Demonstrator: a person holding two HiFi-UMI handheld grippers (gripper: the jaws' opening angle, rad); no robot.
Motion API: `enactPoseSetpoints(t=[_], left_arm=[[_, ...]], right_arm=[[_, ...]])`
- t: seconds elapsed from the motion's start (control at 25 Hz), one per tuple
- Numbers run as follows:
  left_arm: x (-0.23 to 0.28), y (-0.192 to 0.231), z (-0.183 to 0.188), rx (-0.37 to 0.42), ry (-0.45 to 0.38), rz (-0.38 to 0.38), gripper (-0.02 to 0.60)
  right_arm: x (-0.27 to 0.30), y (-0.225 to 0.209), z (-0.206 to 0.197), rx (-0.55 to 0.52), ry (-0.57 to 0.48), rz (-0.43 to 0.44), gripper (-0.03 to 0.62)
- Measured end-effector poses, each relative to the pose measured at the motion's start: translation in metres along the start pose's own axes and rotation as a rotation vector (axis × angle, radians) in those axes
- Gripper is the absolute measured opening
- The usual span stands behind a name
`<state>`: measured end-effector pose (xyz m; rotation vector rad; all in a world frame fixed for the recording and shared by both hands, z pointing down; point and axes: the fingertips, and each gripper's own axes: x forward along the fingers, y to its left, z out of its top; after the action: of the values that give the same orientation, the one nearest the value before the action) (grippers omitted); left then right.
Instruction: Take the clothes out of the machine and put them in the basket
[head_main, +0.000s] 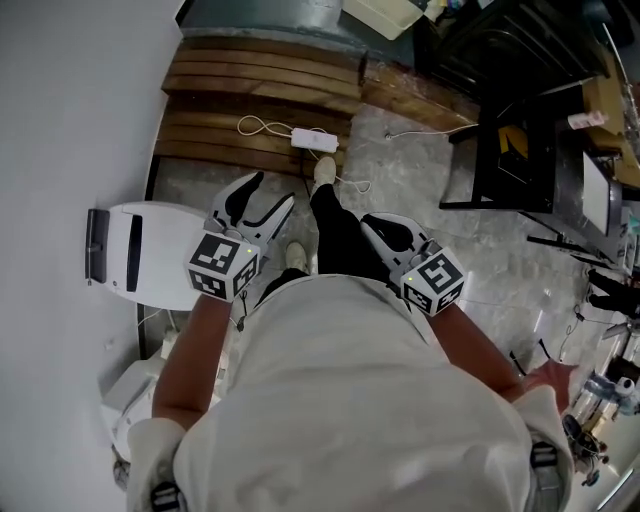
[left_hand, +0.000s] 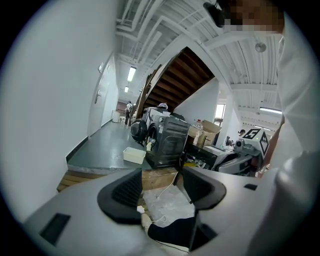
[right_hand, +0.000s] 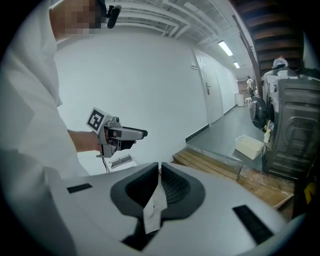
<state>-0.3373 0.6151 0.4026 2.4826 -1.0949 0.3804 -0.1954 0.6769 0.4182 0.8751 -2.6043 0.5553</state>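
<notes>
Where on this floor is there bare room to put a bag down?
The grey stone floor ahead of the person's shoe is bare up to the black frame. The wooden slats are free apart from the power strip and its cord. Crowded: the right edge, and the white unit by the wall.

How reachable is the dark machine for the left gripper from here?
Probably not yet. The left gripper, jaws apart and empty, is well short of the dark machine, which stands beyond the wooden step and a stretch of grey floor. Nothing seems to block the way.
</notes>
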Motion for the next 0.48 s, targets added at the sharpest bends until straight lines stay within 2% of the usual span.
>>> enactPoseSetpoints(t=[0.24,0.48], left_arm=[[0.05,0.046,0.033,0.014,0.004,0.027,0.255],[0.131,0.097,0.07,0.038,0.046,0.031,0.253]], right_arm=[[0.046,-0.056,0.031,-0.004,0.005,0.043,0.011],[0.094,-0.141,0.058,0.028,0.0,0.058,0.011]])
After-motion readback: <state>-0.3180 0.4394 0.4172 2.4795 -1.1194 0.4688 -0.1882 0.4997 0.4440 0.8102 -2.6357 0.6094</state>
